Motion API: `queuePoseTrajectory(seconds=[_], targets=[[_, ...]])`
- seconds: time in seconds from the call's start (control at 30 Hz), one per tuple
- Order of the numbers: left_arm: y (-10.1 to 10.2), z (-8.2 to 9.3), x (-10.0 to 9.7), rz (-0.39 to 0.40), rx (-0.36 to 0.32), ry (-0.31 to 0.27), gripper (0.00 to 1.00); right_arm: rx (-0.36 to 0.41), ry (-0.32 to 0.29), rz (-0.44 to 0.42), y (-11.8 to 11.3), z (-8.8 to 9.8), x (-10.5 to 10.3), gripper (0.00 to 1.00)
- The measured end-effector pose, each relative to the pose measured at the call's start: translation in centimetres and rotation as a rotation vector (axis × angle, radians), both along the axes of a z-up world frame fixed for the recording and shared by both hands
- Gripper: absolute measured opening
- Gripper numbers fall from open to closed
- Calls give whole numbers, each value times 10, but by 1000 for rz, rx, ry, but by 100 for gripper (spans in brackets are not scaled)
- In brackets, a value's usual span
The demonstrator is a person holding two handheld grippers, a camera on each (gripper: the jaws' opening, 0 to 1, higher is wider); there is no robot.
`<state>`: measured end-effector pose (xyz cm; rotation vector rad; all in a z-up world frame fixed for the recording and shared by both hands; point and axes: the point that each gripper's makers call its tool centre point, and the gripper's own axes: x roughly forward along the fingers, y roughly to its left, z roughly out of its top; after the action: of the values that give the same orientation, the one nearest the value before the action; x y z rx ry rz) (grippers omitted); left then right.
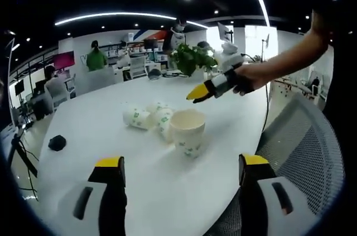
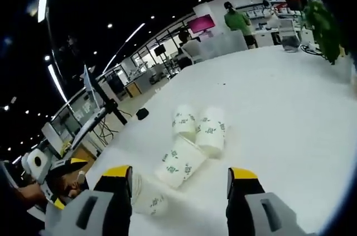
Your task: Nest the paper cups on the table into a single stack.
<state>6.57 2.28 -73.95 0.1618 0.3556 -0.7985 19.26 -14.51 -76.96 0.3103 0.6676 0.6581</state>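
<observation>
Holding both claws above the white table (image 1: 234, 130), I see my left claw (image 1: 181, 172) released, its jaws spread and empty, with an upright paper cup (image 1: 188, 132) just ahead between them and three toppled cups (image 1: 148, 116) lying behind it. My right claw (image 1: 196, 93), gripped by an outstretched hand (image 1: 254, 77), hovers beyond the cups. In the right gripper view, that claw (image 2: 178, 183) is likewise released; a lying cup (image 2: 179, 163) sits between its jaws, two more cups (image 2: 199, 126) farther ahead, and another (image 2: 146, 197) touching its left jaw.
</observation>
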Motion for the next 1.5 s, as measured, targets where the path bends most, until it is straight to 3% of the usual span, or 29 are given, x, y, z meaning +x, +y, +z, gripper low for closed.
queuePoseTrajectory(seconds=[0.33,0.53,0.8,1.1,1.33,1.5], targets=[[-5,-2,-4,-17,20,1,83,19,84,-23,7,-19,20,66],[-7,-4,-5,-30,18,9,82,18,143,-27,19,-24,22,58],[-10,-6,-7,-49,18,21,83,27,218,-60,26,-33,23,58],[-11,-8,-9,-58,18,38,82,1,245,-65,38,-44,35,58],[-12,-10,-10,-66,26,44,81,-40,256,-61,43,-53,39,52],[-12,-12,-10,-66,29,48,81,-16,285,-88,42,-55,42,49]])
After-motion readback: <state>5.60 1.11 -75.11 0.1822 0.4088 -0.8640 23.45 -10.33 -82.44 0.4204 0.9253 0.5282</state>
